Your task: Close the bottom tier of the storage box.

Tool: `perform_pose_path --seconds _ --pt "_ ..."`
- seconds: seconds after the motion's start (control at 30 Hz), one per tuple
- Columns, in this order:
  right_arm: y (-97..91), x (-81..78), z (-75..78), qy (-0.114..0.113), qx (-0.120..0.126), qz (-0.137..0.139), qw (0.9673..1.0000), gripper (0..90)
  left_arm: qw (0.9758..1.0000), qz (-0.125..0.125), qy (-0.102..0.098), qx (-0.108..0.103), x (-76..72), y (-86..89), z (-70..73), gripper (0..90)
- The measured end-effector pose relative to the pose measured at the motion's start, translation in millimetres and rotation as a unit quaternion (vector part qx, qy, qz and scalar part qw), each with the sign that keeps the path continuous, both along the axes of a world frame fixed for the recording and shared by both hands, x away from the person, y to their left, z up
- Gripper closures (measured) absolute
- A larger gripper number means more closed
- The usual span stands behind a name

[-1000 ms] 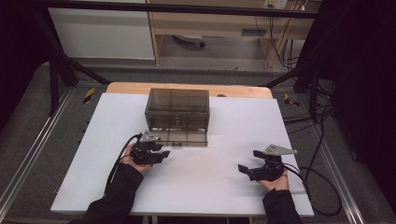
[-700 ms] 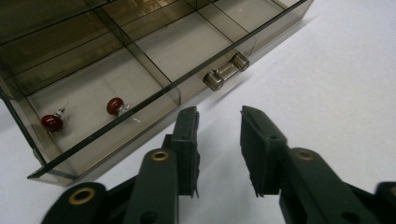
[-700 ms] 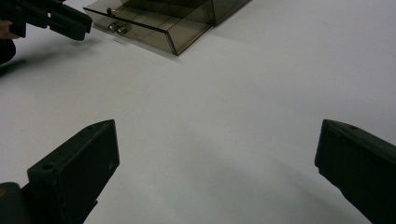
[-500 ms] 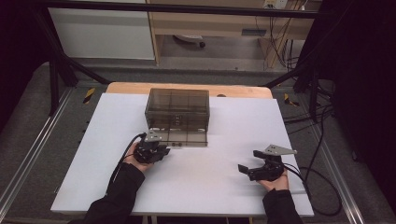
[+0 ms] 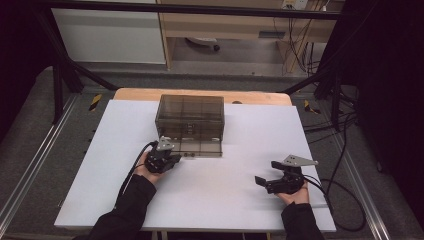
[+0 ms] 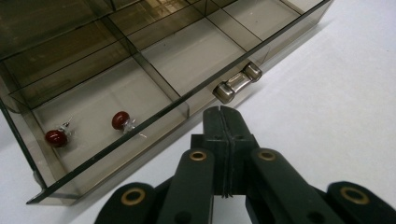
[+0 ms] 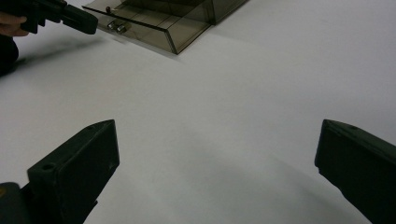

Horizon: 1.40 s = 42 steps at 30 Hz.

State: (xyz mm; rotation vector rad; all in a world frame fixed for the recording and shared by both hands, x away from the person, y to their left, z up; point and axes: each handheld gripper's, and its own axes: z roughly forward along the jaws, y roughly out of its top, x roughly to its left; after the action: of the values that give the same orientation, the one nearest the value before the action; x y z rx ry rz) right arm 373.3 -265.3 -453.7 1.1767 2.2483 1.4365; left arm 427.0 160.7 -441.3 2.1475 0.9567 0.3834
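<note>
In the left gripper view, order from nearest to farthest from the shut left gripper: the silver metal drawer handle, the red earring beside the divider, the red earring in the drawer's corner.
1. Silver metal drawer handle: just beyond the left gripper.
2. Red earring beside the divider: inside the smoky clear plastic drawer, left.
3. Red earring in the corner: farthest left.

The drawer (image 6: 140,79) runs off the frame's top edge.

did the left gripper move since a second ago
Yes, slightly: the left gripper edged toward the drawer box, its jaws just closing, empty.
</note>
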Motion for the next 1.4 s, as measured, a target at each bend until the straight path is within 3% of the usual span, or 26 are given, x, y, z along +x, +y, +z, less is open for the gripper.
perform_pose_path --seconds 0.3,1.4 --pt "0.0 -0.2 0.1 0.000 0.001 -0.001 1.0000 0.5 1.0000 -0.002 -0.004 0.006 2.7 -5.0 -3.2 89.6" --pt "-0.5 -0.2 0.6 -0.001 0.000 -0.002 1.0000 0.5 0.9998 0.008 -0.018 -0.003 10.5 -6.8 -9.2 89.6"
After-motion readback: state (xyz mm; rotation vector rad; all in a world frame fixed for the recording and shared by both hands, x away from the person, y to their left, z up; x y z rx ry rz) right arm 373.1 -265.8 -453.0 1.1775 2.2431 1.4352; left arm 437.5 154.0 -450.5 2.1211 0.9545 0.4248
